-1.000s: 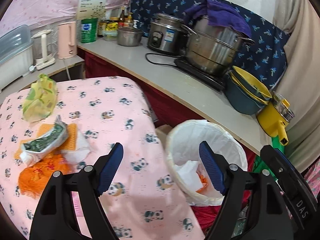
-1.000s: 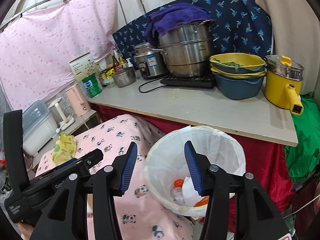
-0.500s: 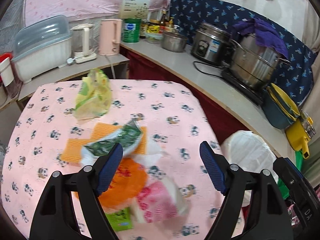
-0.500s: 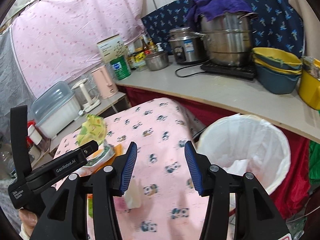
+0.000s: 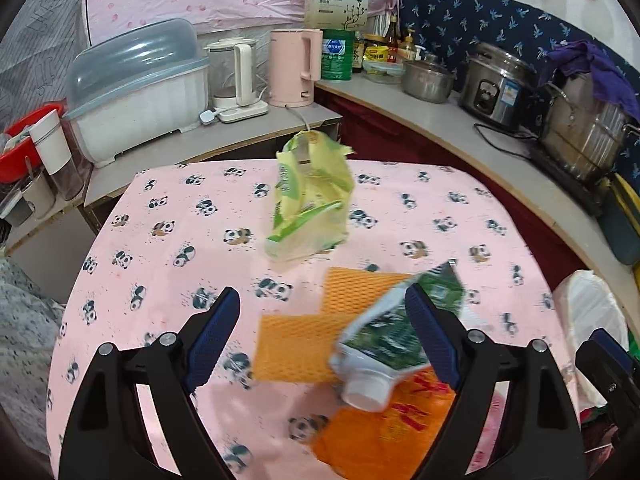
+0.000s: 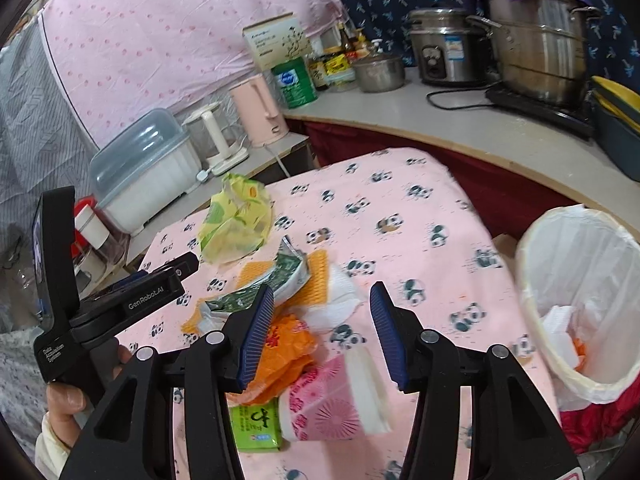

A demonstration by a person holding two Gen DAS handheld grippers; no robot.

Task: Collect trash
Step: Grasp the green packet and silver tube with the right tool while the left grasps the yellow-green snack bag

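Trash lies on the pink panda tablecloth (image 5: 168, 216): a yellow-green bag (image 5: 310, 200), an orange mesh sheet (image 5: 320, 332), a green-white pouch (image 5: 394, 340) and an orange bag (image 5: 396, 432). The right wrist view adds a pink-white wrapper (image 6: 332, 396), a green packet (image 6: 256, 424) and white tissue (image 6: 336, 304). My left gripper (image 5: 324, 340) is open and empty above the mesh sheet. My right gripper (image 6: 320, 332) is open and empty above the pile. The white-lined bin (image 6: 580, 300) stands at the table's right and holds trash.
A counter (image 5: 460, 132) curves behind the table with pots, a rice cooker (image 5: 496, 92), kettles (image 5: 294, 68) and a dish box (image 5: 136, 88). A red drape hangs below the counter. The left gripper's body (image 6: 120, 292) shows at the left of the right wrist view.
Both grippers have swung left from over the bin to over the trash pile on the table. Both stayed open and empty.
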